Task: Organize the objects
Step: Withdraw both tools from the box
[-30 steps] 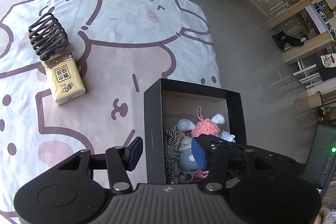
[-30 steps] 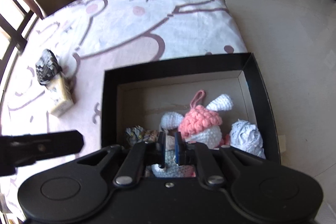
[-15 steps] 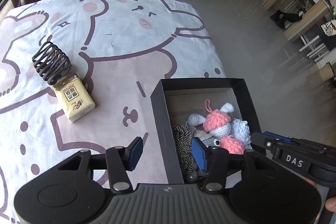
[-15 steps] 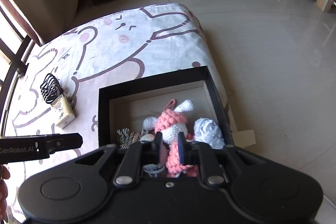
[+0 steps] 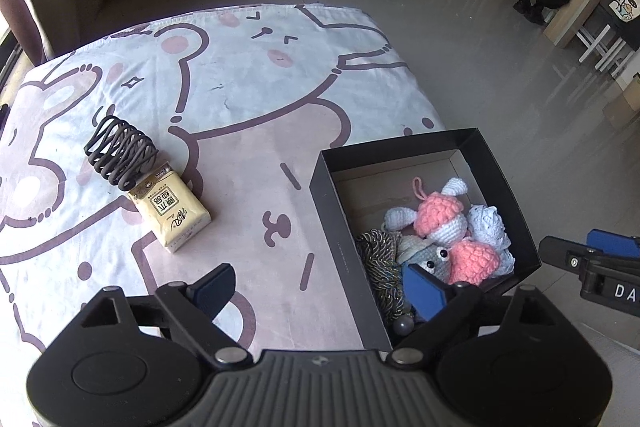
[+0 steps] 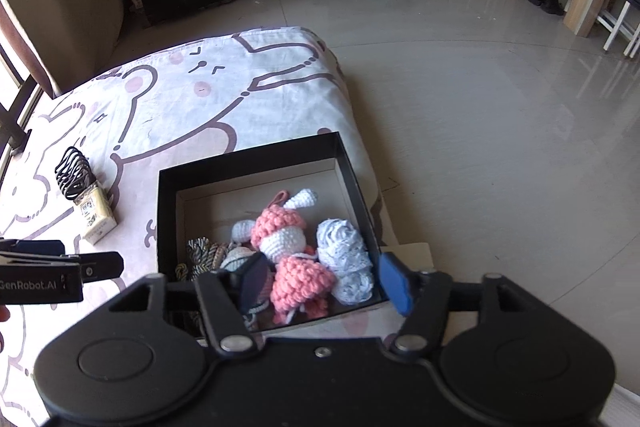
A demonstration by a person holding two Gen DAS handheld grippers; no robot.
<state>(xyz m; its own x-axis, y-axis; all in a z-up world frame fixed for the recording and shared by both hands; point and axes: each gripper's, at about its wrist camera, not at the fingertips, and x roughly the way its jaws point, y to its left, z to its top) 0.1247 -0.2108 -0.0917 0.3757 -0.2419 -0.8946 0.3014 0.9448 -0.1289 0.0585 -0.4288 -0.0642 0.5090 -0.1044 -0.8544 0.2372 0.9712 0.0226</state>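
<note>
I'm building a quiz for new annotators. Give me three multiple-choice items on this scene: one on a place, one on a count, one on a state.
1. Where does the tissue pack lie?
A. inside the black box
B. on the cartoon bedsheet, against the black coiled hair clip
C. on the floor

2. How many pink crocheted pieces show in the black box?
A. none
B. two
C. five

3. What is between the right gripper's fingers?
A. nothing is gripped
B. the tissue pack
C. the hair clip

Answers:
1. B: the pack rests on the bedsheet with the hair clip touching its far end.
2. B: one pink-capped toy and one pink piece nearer the camera.
3. A: its jaws are opening above the box, with no toy pressed between the pads.
</note>
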